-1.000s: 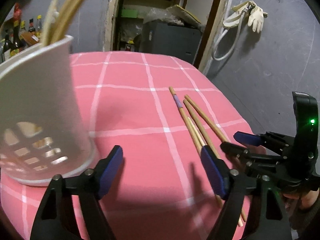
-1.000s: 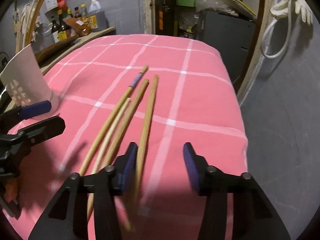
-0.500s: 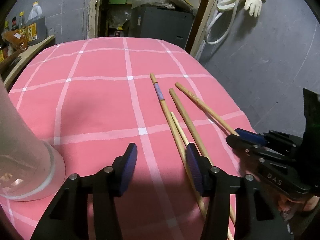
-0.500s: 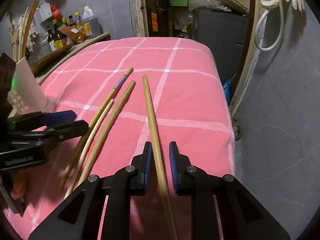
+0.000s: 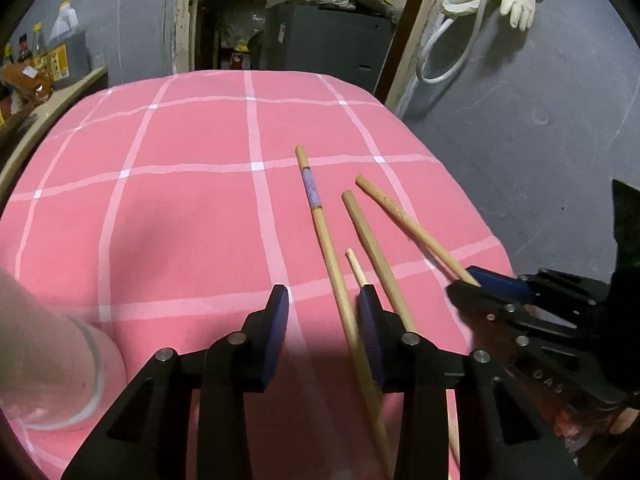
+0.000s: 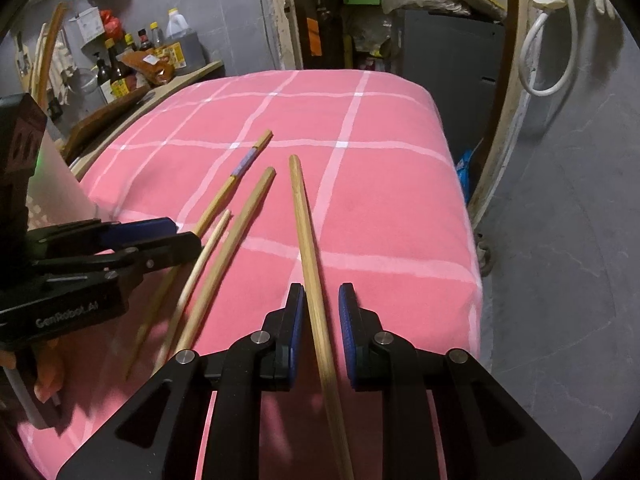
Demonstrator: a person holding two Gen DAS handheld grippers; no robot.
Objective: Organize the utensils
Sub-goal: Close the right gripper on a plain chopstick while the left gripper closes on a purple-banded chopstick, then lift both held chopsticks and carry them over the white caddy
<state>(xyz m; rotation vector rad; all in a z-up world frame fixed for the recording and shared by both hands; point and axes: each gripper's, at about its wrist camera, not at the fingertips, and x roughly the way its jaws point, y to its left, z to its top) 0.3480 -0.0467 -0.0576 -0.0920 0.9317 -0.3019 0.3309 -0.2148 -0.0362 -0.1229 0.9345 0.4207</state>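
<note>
A right hand-held gripper (image 6: pixel 320 320) straddles one wooden chopstick (image 6: pixel 306 240) on the pink checked desk (image 6: pixel 392 200), its pads slightly parted around the shaft rather than pinching it. To its left, the left hand-held gripper (image 5: pixel 322 324) sits spread over a blue-banded chopstick (image 5: pixel 326 248), with two more chopsticks just beside it. A white utensil holder (image 5: pixel 44 352) waits at that gripper's far left. Lifted loosely, the round stick could slip or roll free.

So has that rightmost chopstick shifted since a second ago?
Yes. The rightmost chopstick has swung away from the other chopsticks, its far tip now toward the cloth's right side, between the right gripper pads.
</note>
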